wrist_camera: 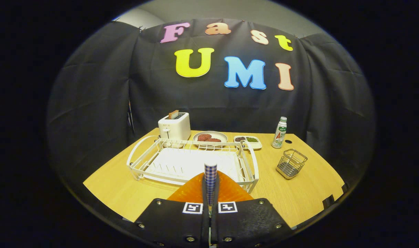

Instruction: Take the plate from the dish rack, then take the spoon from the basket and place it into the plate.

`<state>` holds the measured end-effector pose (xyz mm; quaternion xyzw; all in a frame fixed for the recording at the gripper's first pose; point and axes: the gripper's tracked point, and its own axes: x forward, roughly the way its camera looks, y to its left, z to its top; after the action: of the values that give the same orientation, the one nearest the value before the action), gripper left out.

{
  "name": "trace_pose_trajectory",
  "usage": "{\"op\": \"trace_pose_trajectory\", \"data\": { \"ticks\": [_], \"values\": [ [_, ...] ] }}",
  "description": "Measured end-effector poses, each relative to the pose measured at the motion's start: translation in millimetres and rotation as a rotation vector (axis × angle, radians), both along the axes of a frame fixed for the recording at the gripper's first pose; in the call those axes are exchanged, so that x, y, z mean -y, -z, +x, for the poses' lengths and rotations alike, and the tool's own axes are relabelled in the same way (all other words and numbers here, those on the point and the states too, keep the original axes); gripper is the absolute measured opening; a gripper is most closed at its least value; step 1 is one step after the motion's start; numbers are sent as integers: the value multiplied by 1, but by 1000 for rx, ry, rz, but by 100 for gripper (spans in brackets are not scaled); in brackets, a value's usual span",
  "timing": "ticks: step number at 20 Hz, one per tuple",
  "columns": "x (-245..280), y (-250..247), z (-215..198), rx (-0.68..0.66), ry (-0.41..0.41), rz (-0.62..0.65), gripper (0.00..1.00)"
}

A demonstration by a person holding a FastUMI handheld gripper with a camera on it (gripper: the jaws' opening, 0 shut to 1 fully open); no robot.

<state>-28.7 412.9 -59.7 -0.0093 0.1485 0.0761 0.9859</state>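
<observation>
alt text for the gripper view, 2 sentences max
The tongs are shut on a checkered spoon handle above an orange plate on the wooden table. Beyond sit a white wire dish rack, a white toaster and a small wire basket.

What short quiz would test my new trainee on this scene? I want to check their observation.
1. True or false: the white toaster stands nearer the fingers than the white wire dish rack.
2. What does the hand-held gripper clamp?
3. Which sits right of the rack: A, a brown mug; B, the square wire basket?
Key: 1 false, toaster beyond rack; 2 the blue-checkered spoon handle, over the round orange plate; 3 B.
</observation>
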Motion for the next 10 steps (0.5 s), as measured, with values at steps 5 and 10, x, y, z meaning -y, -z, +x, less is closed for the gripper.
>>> {"op": "trace_pose_trajectory", "data": {
  "ticks": [5, 10],
  "values": [
    [-2, 35, 9, -67, 2, 15, 6],
    [9, 43, 17, -98, 55, 63, 12]
  ]
}}
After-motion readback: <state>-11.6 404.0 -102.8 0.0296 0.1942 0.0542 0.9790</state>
